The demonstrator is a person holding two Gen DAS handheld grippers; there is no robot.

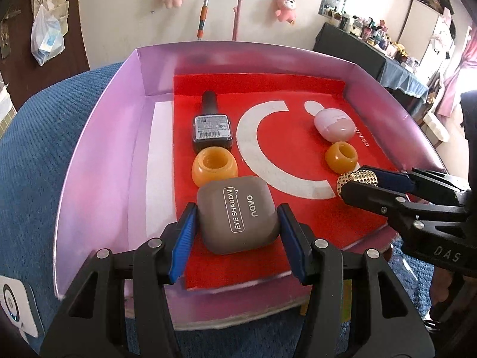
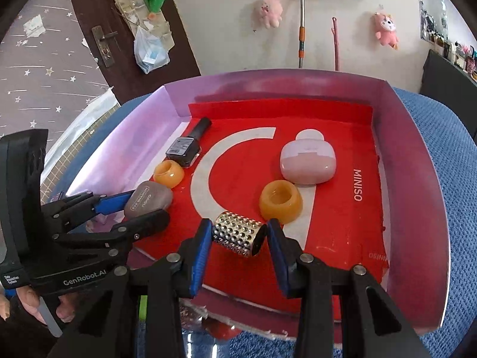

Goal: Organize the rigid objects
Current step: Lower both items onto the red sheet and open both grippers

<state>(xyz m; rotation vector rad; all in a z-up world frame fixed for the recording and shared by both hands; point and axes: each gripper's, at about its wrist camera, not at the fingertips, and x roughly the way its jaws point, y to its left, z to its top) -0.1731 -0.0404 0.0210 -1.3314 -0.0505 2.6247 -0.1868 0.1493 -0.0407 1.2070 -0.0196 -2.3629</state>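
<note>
We held a grey rounded-square eyeshadow case (image 1: 237, 213) in the left gripper (image 1: 237, 232), half open; the right gripper (image 2: 238, 234), narrow, seemingly pinched a perforated gold metal cylinder (image 2: 238, 234) endwise, which could roll free onto the red tray liner (image 2: 334, 232) below.

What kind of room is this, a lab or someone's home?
Most likely a lived-in home, perhaps a bedroom. Pink plush toys hang on the wall, a wooden door holds a plastic bag, and a side table is crowded with small bottles and trinkets.

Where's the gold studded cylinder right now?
In the right wrist view it sits low centre, the gold studded cylinder clamped in the right gripper, just before an orange ring.
</note>
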